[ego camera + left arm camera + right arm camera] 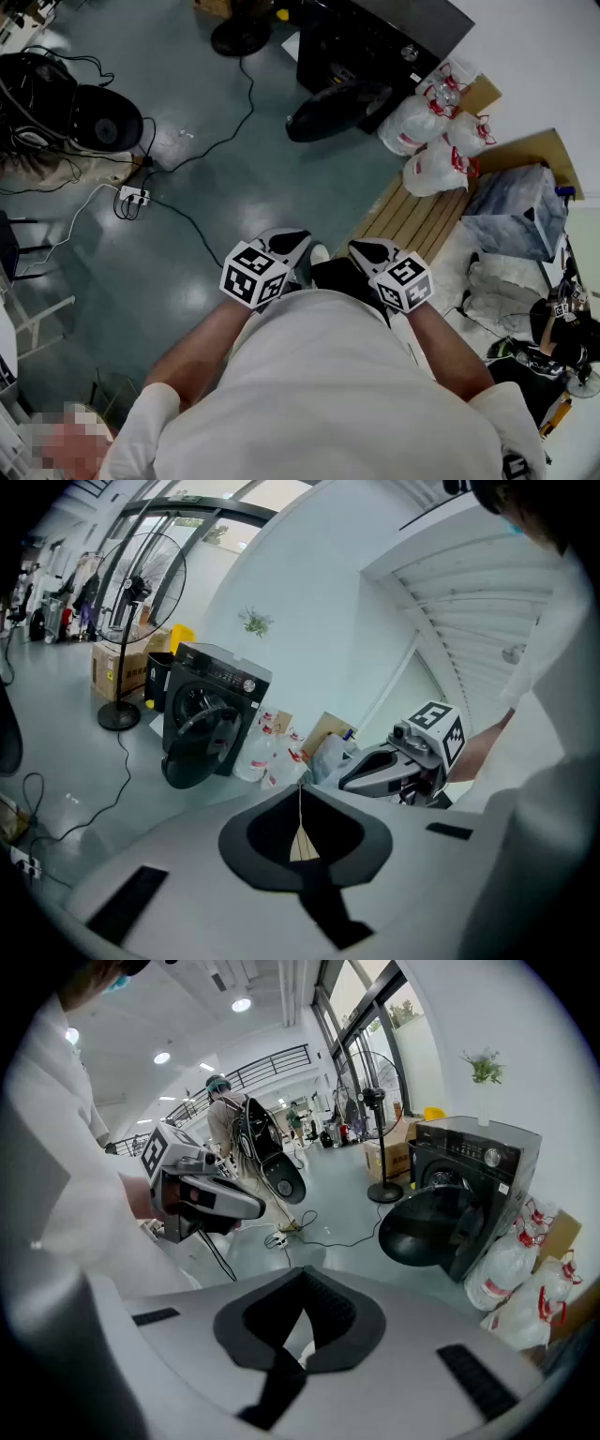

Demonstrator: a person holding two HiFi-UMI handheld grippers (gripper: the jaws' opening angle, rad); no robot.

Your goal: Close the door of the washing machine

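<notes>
Washing machine (375,42) at one o'clock, top cut off, door (336,111) hanging open; left gripper (288,244) and right gripper (370,250) both pinched together, empty.

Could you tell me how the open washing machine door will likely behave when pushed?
The door looks rigid and should probably swing on its hinge rather than flex. Its glossy round face may prove slippery. The bulky washing machine likely stays put.

Bags (427,141) lie right of the washing machine (366,47), a fan (240,37) seemingly left.
</notes>
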